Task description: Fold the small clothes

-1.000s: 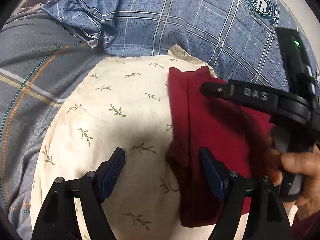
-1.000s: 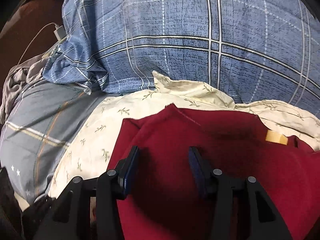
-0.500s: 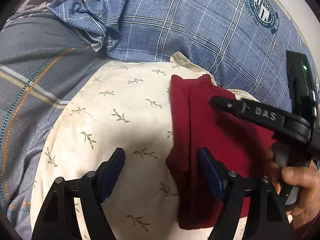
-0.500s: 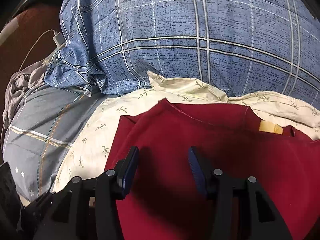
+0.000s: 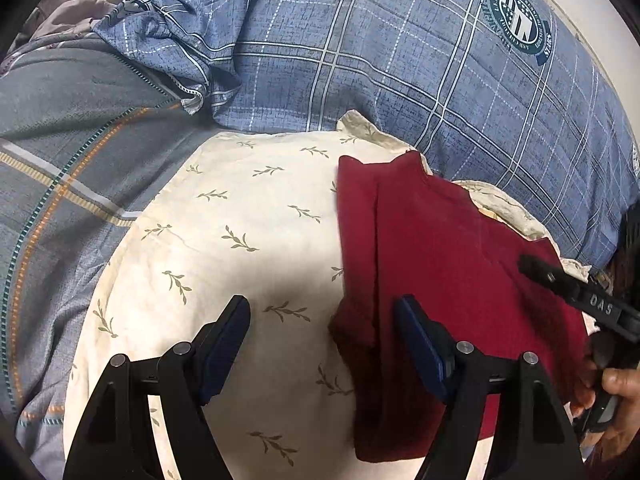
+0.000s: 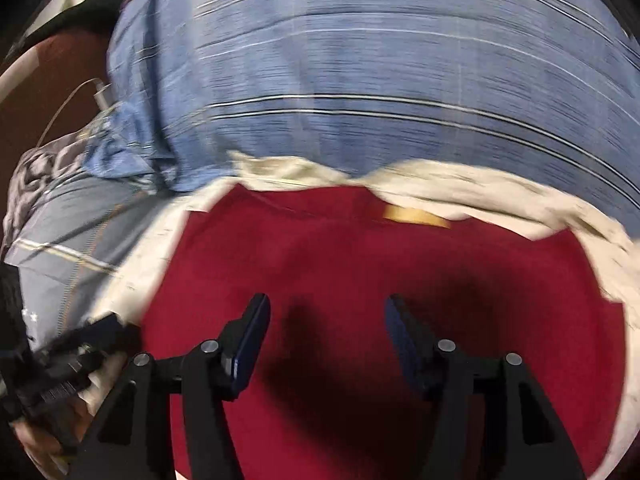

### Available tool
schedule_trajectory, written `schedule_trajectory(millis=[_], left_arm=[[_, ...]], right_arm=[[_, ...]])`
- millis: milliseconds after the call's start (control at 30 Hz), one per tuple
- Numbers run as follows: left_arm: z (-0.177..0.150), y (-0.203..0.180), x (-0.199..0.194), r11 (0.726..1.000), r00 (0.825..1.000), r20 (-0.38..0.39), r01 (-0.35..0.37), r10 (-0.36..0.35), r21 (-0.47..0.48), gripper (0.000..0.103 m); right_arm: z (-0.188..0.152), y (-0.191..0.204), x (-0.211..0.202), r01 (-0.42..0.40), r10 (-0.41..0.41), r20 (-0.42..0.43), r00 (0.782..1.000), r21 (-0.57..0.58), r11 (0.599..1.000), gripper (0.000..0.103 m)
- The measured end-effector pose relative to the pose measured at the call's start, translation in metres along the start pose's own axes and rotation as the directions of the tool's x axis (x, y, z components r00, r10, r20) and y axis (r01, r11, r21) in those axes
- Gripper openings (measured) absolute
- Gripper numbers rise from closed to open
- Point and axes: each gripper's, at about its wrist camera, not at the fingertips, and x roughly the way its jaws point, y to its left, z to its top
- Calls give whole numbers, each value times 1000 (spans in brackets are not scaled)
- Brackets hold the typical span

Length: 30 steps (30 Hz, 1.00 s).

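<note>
A dark red garment [image 5: 440, 264] lies folded on a cream pillow with a leaf print [image 5: 240, 240]. Its left side is folded in, with a bunched cuff near the front. My left gripper [image 5: 324, 316] is open and empty, hovering over the garment's left edge. My right gripper [image 6: 326, 312] is open and empty above the garment's middle [image 6: 360, 260]; that view is motion-blurred. A tan label [image 6: 416, 216] shows at the garment's far edge. The right gripper also shows at the right edge of the left wrist view [image 5: 576, 292].
A blue plaid pillow [image 5: 400, 60] with a round badge lies behind the cream pillow. A grey striped quilt [image 5: 60, 160] lies to the left. A white charger and cable [image 6: 100, 96] sit at the far left.
The right gripper has pulled back to the right across the red garment, moving fast enough to blur its view. The left gripper has stayed put, open.
</note>
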Motion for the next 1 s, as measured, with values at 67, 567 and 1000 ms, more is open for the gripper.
schedule_trajectory(millis=[67,567,1000], left_arm=[[-1,-1,0,1000,1000,1,1,-1,5,75],[-3,-11,8,998,1000,-6,-14,14,62,76],[-4,-10,7,999,1000,-14,-1,1,52,75]], right_arm=[[-9,-31,-9,24,-24,1,1000,69,997,61],[-44,-114,-42,168,-171,7,985,170,971,42],[3,0,-1,-111,116,-61,991,84,990,61]])
